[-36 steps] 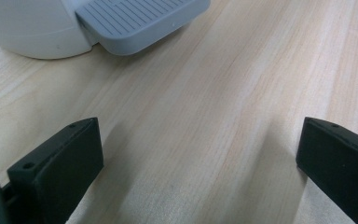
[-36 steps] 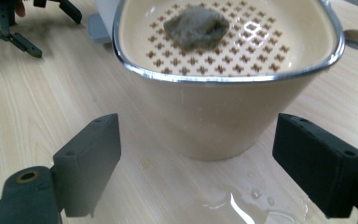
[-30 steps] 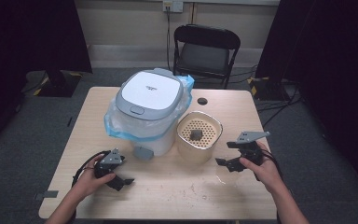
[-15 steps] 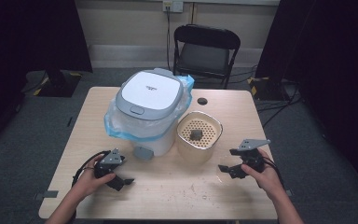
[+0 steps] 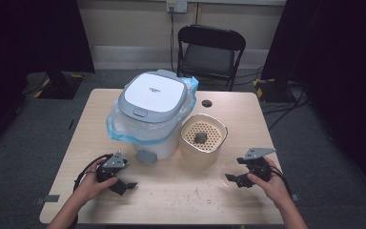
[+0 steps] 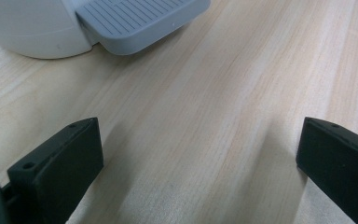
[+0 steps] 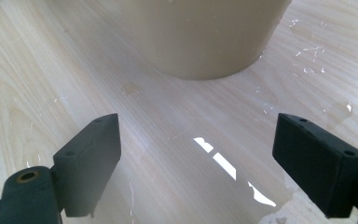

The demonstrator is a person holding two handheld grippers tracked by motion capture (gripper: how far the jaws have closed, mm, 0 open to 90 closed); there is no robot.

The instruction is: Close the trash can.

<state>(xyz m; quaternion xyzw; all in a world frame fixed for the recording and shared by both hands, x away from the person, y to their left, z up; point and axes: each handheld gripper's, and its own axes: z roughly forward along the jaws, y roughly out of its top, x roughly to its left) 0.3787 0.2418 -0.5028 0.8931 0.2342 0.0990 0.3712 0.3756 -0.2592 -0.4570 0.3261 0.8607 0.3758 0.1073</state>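
A white and grey rice cooker (image 5: 152,112), lid down and wrapped in a clear blue bag, stands mid-table. Its grey foot tab (image 6: 137,21) lies just ahead of my left gripper (image 6: 198,163), whose jaws stand wide apart over bare wood; the high view shows this left gripper (image 5: 124,185) at the front left of the table. To the cooker's right sits a beige strainer pot (image 5: 203,141) with a small dark knob inside. My right gripper (image 5: 233,179) rests open at the front right, its jaws either side of a wet patch (image 7: 233,172) before the beige pot (image 7: 205,32).
The light wooden table (image 5: 171,200) has water drops and a puddle near the pot. A small dark round cap (image 5: 206,103) lies behind the pot. A black folding chair (image 5: 209,52) stands beyond the far edge, with cables on the floor to the right.
My right gripper has come down and toward the front edge of the table, settling near the wet patch. The left gripper has stayed where it was.
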